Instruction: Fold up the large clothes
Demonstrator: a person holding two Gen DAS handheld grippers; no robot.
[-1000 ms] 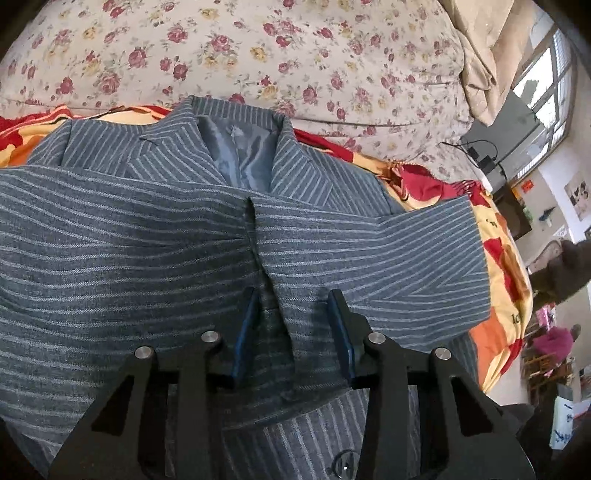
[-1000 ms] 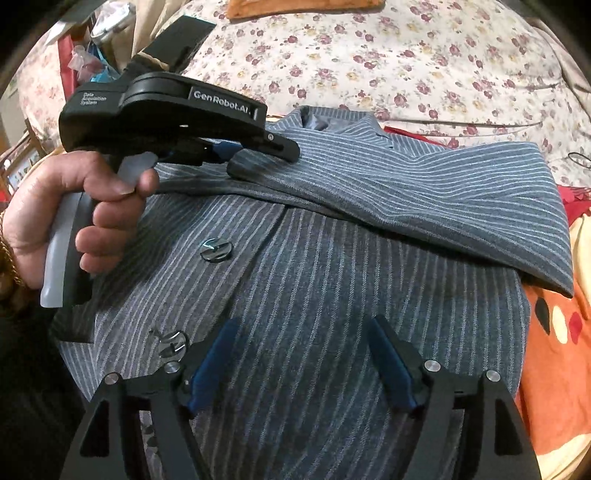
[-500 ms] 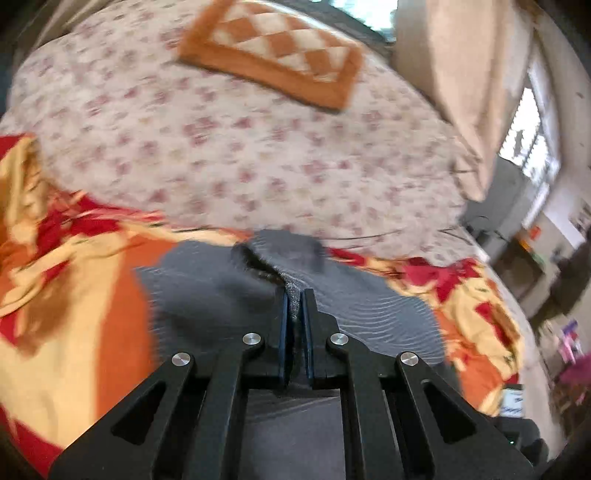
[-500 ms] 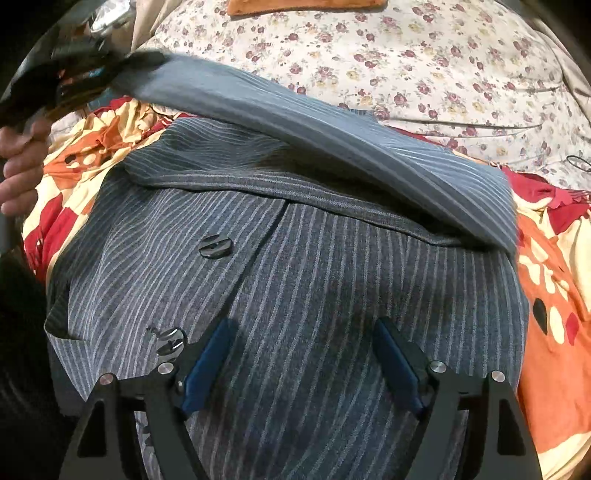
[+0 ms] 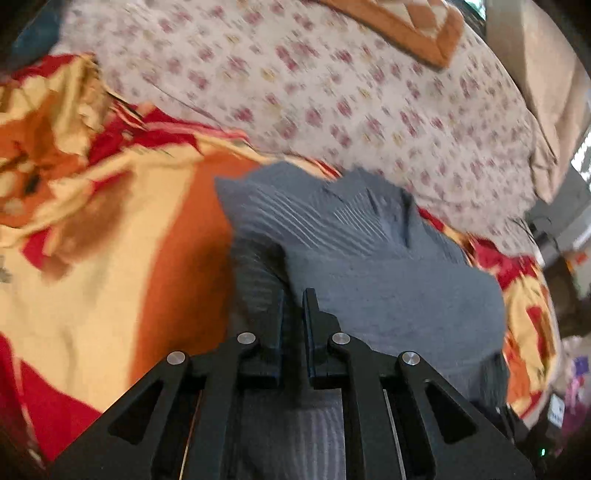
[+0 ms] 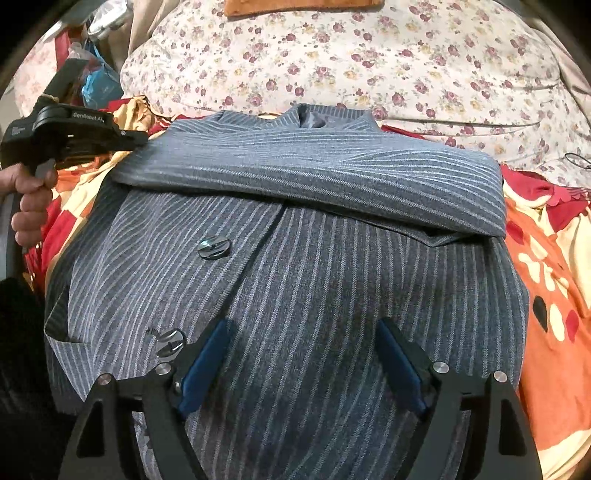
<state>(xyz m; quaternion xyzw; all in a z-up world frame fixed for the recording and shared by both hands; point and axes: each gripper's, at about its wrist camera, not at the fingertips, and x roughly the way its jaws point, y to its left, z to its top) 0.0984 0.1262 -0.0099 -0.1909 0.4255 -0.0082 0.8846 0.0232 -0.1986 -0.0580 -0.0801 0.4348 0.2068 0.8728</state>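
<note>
**One sleeve is now folded across**

The striped jacket (image 6: 280,295) lies flat on the bright bed cover (image 6: 546,295). Its sleeve (image 6: 314,177) moved across the chest. My left gripper (image 5: 293,314) pinches the sleeve end. My right gripper (image 6: 303,354) is opening, holding nothing. Next fold soon.

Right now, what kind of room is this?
Probably a bedroom: a grey pinstriped suit jacket is spread on a red-and-orange patterned blanket, with a floral-print quilt bunched behind it.

Bed with floral quilt (image 6: 369,55), an orange checked cushion (image 5: 399,26) upon it, and a red-orange-yellow sheet (image 5: 110,258); bright window (image 5: 583,162) at right.
</note>
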